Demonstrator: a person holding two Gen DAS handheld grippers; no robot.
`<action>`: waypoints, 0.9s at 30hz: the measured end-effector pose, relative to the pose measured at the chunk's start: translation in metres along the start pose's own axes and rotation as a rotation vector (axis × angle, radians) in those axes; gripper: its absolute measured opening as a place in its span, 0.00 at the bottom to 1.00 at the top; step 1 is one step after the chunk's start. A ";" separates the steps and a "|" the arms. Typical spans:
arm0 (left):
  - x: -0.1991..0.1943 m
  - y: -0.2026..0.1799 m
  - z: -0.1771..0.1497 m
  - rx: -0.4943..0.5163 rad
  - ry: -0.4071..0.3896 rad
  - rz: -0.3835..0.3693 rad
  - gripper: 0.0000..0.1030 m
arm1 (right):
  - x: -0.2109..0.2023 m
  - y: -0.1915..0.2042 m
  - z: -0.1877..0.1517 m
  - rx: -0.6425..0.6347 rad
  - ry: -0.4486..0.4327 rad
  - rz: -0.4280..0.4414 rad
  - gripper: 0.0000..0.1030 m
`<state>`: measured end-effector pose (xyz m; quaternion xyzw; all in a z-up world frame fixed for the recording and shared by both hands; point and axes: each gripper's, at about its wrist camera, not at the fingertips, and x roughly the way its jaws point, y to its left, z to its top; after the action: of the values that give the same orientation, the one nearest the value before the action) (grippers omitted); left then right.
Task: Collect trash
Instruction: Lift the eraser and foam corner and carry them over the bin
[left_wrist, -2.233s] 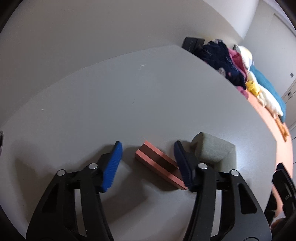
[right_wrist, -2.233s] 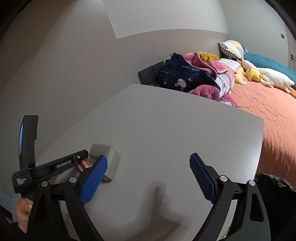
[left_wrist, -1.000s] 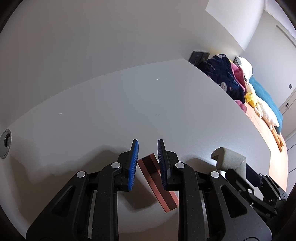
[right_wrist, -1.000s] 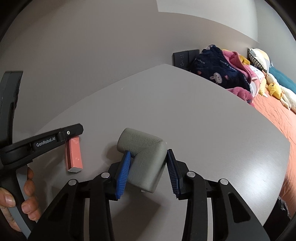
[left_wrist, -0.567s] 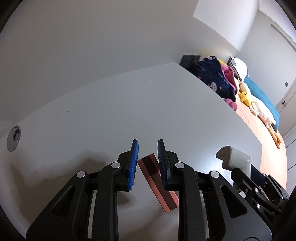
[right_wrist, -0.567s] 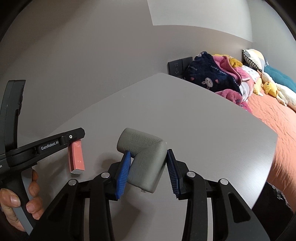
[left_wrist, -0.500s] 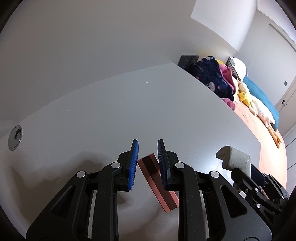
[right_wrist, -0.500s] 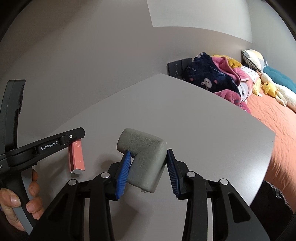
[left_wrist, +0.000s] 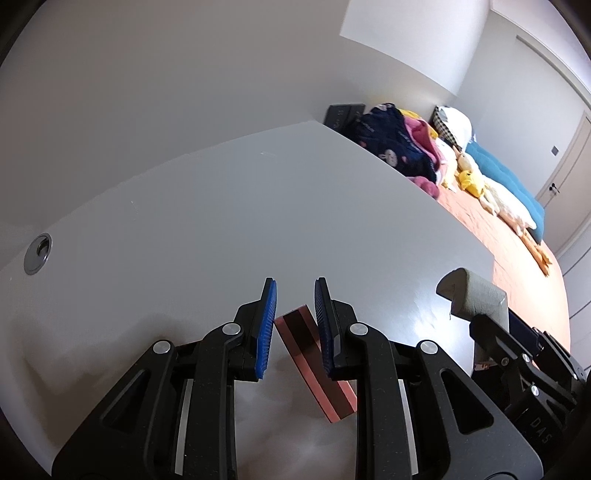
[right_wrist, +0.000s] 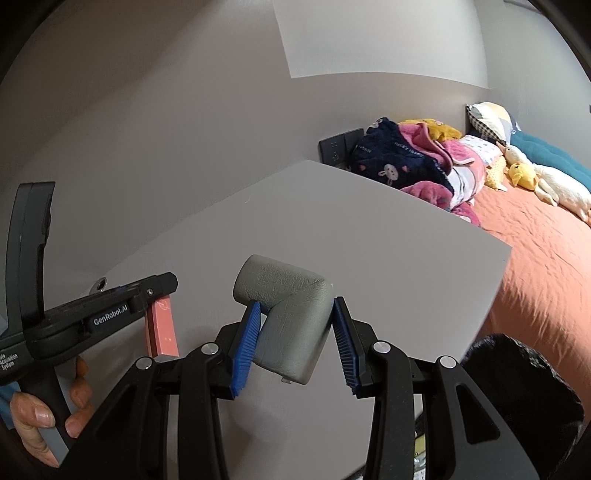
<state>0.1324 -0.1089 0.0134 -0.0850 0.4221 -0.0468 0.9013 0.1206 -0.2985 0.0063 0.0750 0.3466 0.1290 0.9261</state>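
My left gripper (left_wrist: 294, 325) is shut on a flat pink and dark-striped box (left_wrist: 314, 363) and holds it above the grey table (left_wrist: 221, 229). The box hangs down from the pads; it also shows in the right wrist view (right_wrist: 161, 326). My right gripper (right_wrist: 295, 332) is shut on a grey L-shaped foam corner guard (right_wrist: 286, 314) and holds it above the table (right_wrist: 369, 240). The guard also shows at the right of the left wrist view (left_wrist: 471, 297).
A black bin bag (right_wrist: 528, 387) sits low beyond the table's right edge. A bed with an orange sheet (right_wrist: 546, 258), piled clothes (right_wrist: 406, 162) and soft toys lies beyond the table. A round cable hole (left_wrist: 37, 253) is at the table's left.
Both grippers closed on their objects and lifted them off the table. In the last half second both have risen a little more and swung slightly toward the bed side.
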 end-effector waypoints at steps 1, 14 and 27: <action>-0.002 -0.003 -0.003 0.003 0.000 -0.003 0.20 | -0.004 -0.001 -0.002 0.003 -0.003 0.000 0.40; -0.020 -0.035 -0.027 0.034 -0.002 -0.044 0.20 | -0.050 -0.023 -0.027 0.037 -0.046 -0.030 0.41; -0.037 -0.075 -0.053 0.093 -0.008 -0.087 0.20 | -0.094 -0.049 -0.054 0.073 -0.092 -0.062 0.41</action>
<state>0.0671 -0.1827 0.0222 -0.0613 0.4119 -0.1053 0.9031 0.0255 -0.3706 0.0134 0.1039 0.3104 0.0837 0.9412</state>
